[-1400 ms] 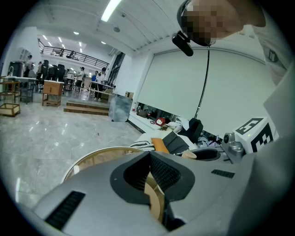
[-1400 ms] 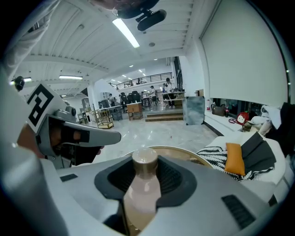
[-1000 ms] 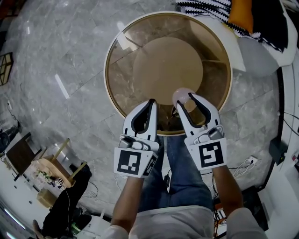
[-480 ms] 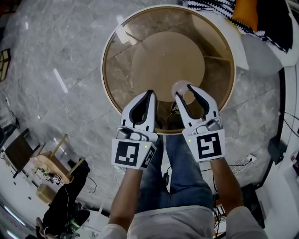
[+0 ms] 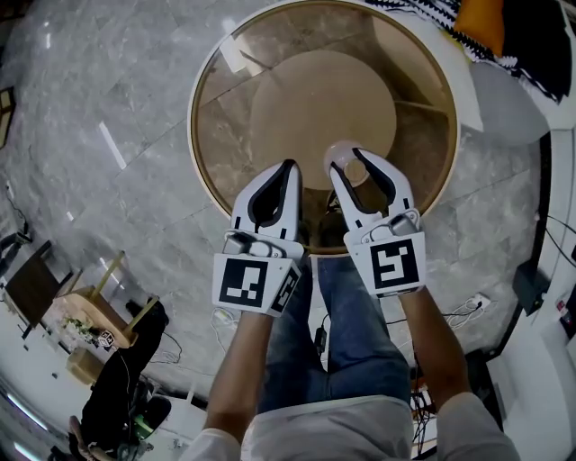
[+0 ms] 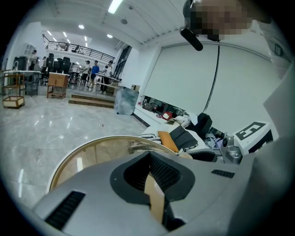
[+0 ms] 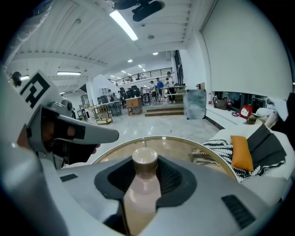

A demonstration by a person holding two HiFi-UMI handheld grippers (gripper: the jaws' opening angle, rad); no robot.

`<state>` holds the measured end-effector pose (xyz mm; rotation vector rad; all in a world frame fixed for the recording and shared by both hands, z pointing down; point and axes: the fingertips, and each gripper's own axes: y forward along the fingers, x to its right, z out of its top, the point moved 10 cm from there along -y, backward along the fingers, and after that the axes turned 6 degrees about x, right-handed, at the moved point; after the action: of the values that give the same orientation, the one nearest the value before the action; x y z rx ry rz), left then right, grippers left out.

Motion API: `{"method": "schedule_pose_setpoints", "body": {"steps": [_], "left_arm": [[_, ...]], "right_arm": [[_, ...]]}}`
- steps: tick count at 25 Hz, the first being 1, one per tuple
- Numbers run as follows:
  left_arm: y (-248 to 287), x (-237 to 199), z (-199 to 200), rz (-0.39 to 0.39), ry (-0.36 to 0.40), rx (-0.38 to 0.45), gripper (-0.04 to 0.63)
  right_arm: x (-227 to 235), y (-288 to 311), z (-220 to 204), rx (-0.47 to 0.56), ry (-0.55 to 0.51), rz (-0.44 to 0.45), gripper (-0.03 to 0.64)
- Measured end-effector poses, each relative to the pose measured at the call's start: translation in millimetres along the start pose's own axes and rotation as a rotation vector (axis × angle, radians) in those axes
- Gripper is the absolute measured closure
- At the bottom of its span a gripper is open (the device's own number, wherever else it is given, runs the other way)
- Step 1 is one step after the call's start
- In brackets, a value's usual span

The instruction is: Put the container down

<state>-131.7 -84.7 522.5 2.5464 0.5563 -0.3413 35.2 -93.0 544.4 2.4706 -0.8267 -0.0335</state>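
Note:
A pale pink container with a round cap is clamped between the jaws of my right gripper, just inside the near rim of a round, gold-rimmed glass table. Seen from the right gripper view, the container stands upright between the pads of that gripper, cap uppermost. My left gripper hovers beside it to the left, over the table's near edge. In the left gripper view its jaws are shut and hold nothing; only a thin slit shows between them.
A round wooden shelf lies beneath the glass top. A sofa with a striped throw and an orange cushion stands at the far right. The person's jeans-clad legs are below the grippers. Marble floor surrounds the table; a wooden stool sits lower left.
Both grippers have moved forward, further in over the table's near rim. The right gripper still holds the container, and the left stays shut.

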Motion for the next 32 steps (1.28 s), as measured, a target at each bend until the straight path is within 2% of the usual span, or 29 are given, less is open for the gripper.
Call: {"method": "schedule_pose_setpoints", "body": {"steps": [15,21,32], "left_arm": [[15,-3,-20,-0.009,0.003,-0.008,0.577],[17,-9,-30,0.002,-0.040,-0.017,0.577],[27,-12,-37,-0.015,-0.034,-0.028,0.577]], "right_arm": [[8,17,-20,0.003,-0.002,-0.011,0.474],[10,22,-27,-0.005,-0.016,-0.008,0.474],[13,38,-36,-0.013,-0.012,-0.011,0.474]]}}
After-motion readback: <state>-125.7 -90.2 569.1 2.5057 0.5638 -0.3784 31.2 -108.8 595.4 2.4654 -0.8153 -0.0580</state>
